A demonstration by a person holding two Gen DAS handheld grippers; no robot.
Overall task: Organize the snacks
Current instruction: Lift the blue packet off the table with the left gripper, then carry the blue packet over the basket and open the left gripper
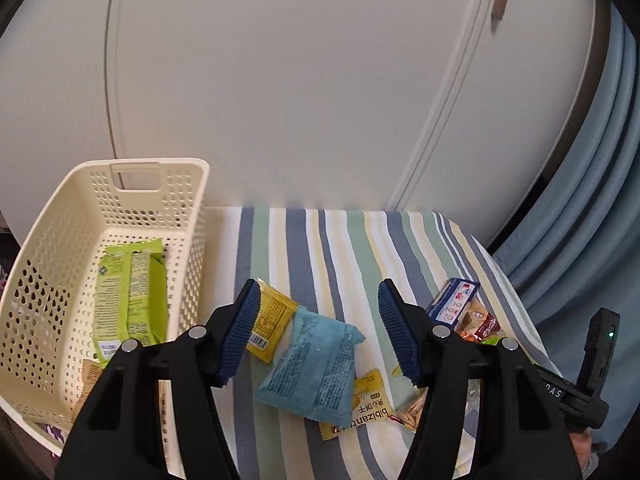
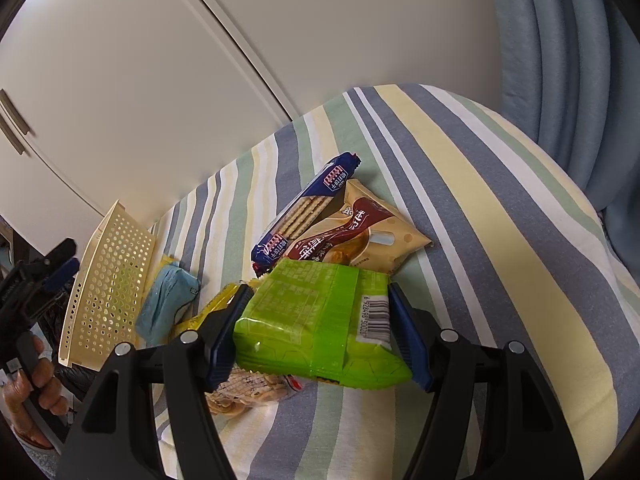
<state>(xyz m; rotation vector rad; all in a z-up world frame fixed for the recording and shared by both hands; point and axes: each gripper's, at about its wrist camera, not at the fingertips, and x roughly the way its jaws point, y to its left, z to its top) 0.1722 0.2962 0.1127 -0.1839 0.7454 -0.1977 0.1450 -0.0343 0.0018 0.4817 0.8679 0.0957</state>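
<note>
My right gripper (image 2: 319, 291) is shut on a bright green snack packet (image 2: 312, 320), pinching its two long sides just above the striped cloth (image 2: 460, 200). Behind it lie a dark blue cracker pack (image 2: 304, 212) and a beige-and-brown packet (image 2: 360, 236). My left gripper (image 1: 319, 286) hangs open over a light blue packet (image 1: 312, 364) and a yellow packet (image 1: 272, 320), touching neither. The cream perforated basket (image 1: 192, 208) stands at the left and holds another green packet (image 1: 132, 296).
A second yellow packet (image 1: 368, 408) and a clear bag of biscuits (image 2: 248, 392) lie near the front edge. White cabinet doors (image 1: 280, 80) rise behind the table and a blue curtain (image 1: 592, 200) hangs on the right. A person's hand (image 2: 40, 380) grips the left tool.
</note>
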